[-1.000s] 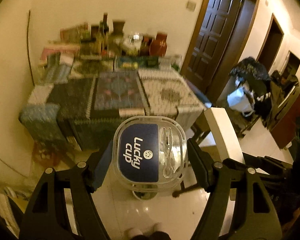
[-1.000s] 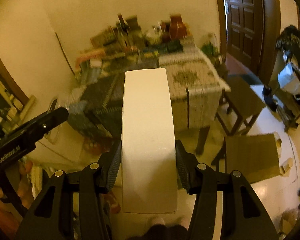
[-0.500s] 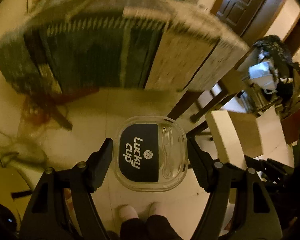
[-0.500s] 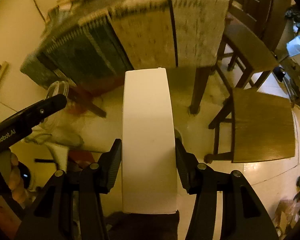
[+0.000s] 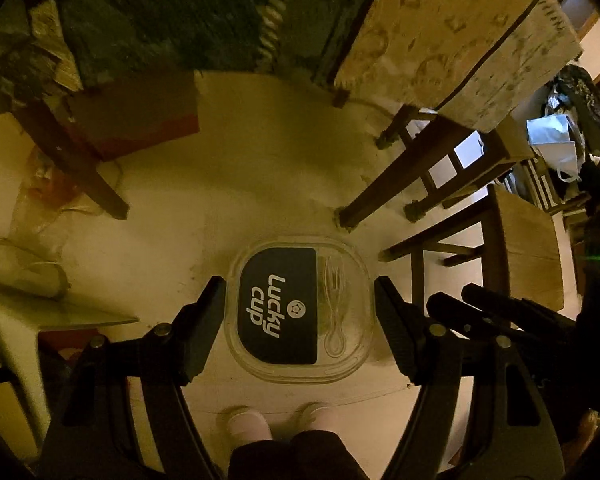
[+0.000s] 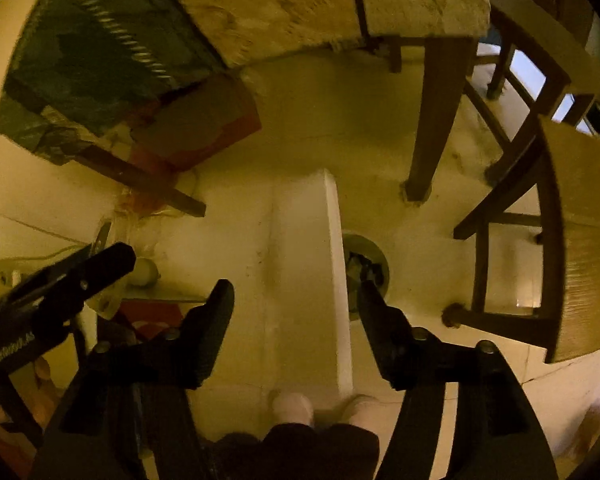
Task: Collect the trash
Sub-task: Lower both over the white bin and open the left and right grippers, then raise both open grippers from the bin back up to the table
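Observation:
A clear plastic container (image 5: 300, 352) with a dark blue "Lucky cup" lid and a plastic fork under the lid sits between the fingers of my left gripper (image 5: 299, 284). Both pads press its sides, so it is shut on it, above the pale floor. In the right wrist view a long white box (image 6: 300, 220) lies between the fingers of my right gripper (image 6: 295, 285). Its jaws are opening and both pads stand clear of the box. Just right of the box, a round rim with dark contents (image 6: 366, 268) shows on the floor. The left gripper's finger (image 6: 72, 280) shows at the left.
A cloth-covered table (image 5: 452, 40) stands ahead on dark wooden legs (image 6: 432, 120). A wooden stool (image 6: 580, 240) is at the right. A red box (image 5: 140, 120) lies under the table, with plastic bags (image 5: 40, 208) at the left. The person's pale slippers (image 5: 248, 424) are just below the grippers.
Both grippers have sunk from table height towards the floor and tipped downward. The right jaws have parted from the white box. The left grip on the container is unchanged.

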A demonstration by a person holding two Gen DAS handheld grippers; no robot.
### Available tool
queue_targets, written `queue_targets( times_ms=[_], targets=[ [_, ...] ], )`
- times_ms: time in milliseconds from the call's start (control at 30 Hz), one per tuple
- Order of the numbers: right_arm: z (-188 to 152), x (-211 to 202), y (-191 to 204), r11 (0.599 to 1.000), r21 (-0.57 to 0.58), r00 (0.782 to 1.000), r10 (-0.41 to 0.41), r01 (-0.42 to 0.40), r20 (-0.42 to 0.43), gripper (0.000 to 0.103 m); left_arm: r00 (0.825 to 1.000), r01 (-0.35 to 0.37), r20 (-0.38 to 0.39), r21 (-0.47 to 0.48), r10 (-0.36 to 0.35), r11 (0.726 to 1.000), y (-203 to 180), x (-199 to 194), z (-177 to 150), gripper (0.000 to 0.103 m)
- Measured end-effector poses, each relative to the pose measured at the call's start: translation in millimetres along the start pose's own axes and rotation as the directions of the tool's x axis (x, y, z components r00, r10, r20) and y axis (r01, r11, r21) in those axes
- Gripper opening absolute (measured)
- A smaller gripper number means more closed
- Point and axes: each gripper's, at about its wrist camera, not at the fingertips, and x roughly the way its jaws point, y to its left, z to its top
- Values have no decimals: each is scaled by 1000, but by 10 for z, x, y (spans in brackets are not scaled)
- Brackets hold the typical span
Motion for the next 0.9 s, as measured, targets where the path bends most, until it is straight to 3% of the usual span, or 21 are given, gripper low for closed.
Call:
queue_targets(
  times_ms=[267, 400, 533, 733, 900],
  targets=[
    [42, -38, -218, 997, 20, 997, -73, 72, 14, 61, 997, 45, -71, 25, -43, 999, -211, 438, 146, 74],
    [95, -135, -321, 995, 37, 995, -95, 94, 31, 61, 987, 87, -138, 14, -84, 996, -342, 617, 227, 76],
    [159, -253, -373, 993, 56, 993, -105, 102, 50, 61, 979, 86, -184, 16, -81, 996, -431, 720, 256, 76],
    [231, -483, -333, 993, 59, 992, -108, 104, 72, 61, 983, 53, -176, 51, -44, 997, -517, 521, 280, 76],
    [298, -811, -191, 993, 54, 989, -110, 106, 95, 61, 991, 37, -134, 85, -25, 996, -580, 65, 360, 76]
  ],
)
